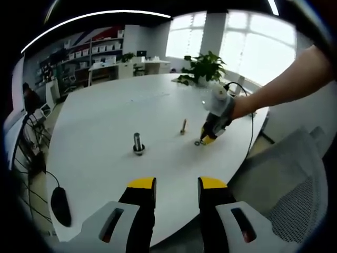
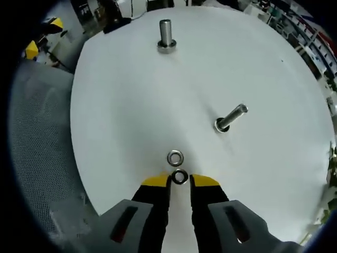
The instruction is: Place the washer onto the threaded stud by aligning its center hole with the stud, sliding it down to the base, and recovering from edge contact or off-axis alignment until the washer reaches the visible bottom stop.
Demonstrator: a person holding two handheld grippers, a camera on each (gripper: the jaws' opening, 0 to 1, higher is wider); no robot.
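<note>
Between the yellow tips of my right gripper [image 2: 180, 180] sits a dark washer [image 2: 179, 177], and the jaws are closed against its edges just above the white table [image 2: 126, 116]. A second, lighter washer [image 2: 175, 157] lies flat just ahead of it. An upright threaded stud [image 2: 166, 34] stands at the far side, and a second stud [image 2: 230, 117] is ahead to the right. In the left gripper view my left gripper [image 1: 177, 184] hangs open over the near table edge. Beyond it are the larger stud [image 1: 138, 143], the smaller stud [image 1: 183, 126], a washer [image 1: 198, 142] and the right gripper [image 1: 209, 138], held by a person's arm.
A black mouse [image 1: 60, 205] lies near the table's left edge, with cables trailing off it. A grey mesh chair [image 1: 295, 195] stands close at the right, its mesh [image 2: 37, 158] also bordering the table. A potted plant [image 1: 202, 68] sits at the far edge.
</note>
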